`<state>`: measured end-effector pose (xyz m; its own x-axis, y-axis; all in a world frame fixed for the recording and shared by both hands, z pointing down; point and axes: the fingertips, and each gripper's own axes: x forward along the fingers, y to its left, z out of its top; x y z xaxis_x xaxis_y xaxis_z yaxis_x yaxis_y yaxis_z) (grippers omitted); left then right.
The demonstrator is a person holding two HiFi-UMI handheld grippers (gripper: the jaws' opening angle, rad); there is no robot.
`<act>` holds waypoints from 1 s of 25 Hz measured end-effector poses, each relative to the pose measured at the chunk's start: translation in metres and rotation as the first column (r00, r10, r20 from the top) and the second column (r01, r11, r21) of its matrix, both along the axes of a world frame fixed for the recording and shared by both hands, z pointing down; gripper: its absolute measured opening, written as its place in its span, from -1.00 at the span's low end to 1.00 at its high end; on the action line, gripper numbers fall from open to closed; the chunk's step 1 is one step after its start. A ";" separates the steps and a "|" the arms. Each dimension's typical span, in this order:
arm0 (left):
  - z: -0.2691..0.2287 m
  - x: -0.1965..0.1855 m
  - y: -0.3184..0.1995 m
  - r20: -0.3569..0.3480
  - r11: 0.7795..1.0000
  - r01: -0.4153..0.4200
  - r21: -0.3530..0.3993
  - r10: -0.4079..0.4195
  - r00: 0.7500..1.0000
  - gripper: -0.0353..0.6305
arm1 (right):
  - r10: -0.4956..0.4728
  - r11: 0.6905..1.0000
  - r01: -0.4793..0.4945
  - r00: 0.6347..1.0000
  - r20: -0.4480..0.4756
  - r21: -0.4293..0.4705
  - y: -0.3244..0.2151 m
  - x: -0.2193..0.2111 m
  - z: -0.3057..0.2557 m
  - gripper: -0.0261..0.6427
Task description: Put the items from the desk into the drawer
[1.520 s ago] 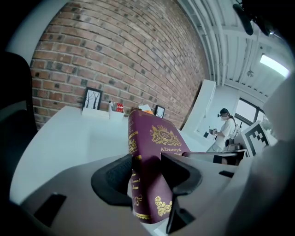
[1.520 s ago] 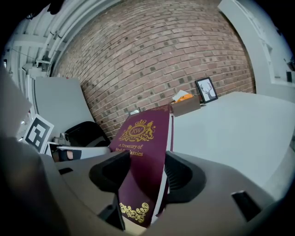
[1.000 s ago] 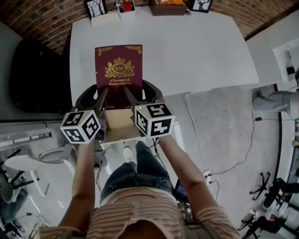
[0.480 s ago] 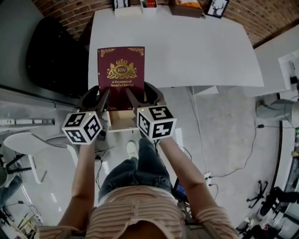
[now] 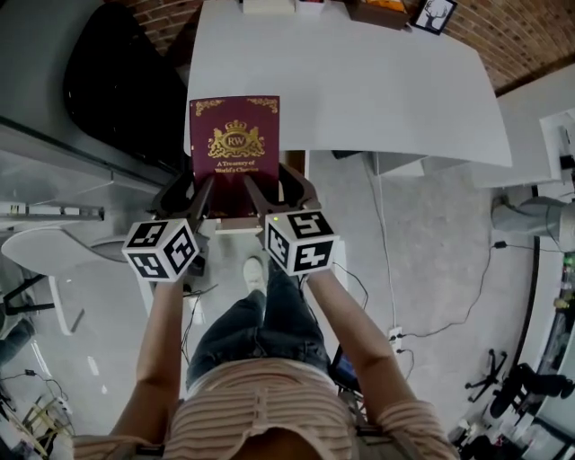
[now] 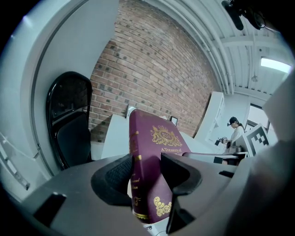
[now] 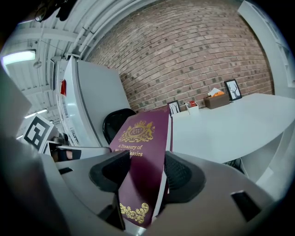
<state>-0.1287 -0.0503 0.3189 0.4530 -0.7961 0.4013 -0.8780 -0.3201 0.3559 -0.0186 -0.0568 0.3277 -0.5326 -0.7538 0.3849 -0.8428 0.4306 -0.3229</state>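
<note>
Head view has me looking steeply down at a maroon book (image 5: 235, 148) with a gold crest on its cover, carried flat and face up between my two tools. The left gripper (image 5: 196, 192) has it by the near left corner and the right gripper (image 5: 262, 190) by the near right corner, each marker cube sitting at 6 o'clock from its own jaws. The book hangs in the air over the near edge of the white desk (image 5: 386, 90), its far end toward 12 o'clock, and I cannot make out the drawer beneath it. A black chair (image 5: 112, 85) stands at 9 o'clock from the book, beside the desk's left end. At the far edge of the desk, around 1 o'clock, I see a brown box (image 5: 377, 11) and a small picture frame (image 5: 434, 13). Left gripper view shows the left gripper (image 6: 146, 173) with its jaws clamped on the book (image 6: 154, 147) at the spine side, both pads pressed against it, and the chair (image 6: 69, 120) at 9 o'clock before a brick wall (image 6: 152, 60). Right gripper view shows the right gripper (image 7: 145, 175) with its jaws clamped on the book (image 7: 143, 147) along the page edge, cover on one pad and underside on the other; the desk (image 7: 230, 124) runs off toward 3 o'clock.
</note>
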 end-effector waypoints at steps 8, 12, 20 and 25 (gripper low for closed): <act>0.033 -0.007 0.028 -0.013 0.998 0.003 -0.069 -0.004 1.000 -0.30 | -0.015 0.999 0.013 1.000 -0.028 -0.053 0.027 -0.008 0.031 -0.22; 0.048 -0.008 0.041 -0.016 0.994 -0.006 -0.108 0.004 1.000 -0.30 | -0.009 0.996 0.007 0.999 -0.031 -0.088 0.040 -0.009 0.045 -0.22; 0.113 0.015 0.076 -0.032 0.982 -0.035 -0.186 0.030 0.999 -0.30 | 0.013 0.988 -0.020 0.999 -0.044 -0.156 0.078 0.014 0.109 -0.22; 0.111 0.020 0.082 -0.043 0.971 -0.071 -0.228 0.062 0.997 -0.30 | 0.038 0.979 -0.046 0.998 -0.043 -0.197 0.087 0.020 0.106 -0.22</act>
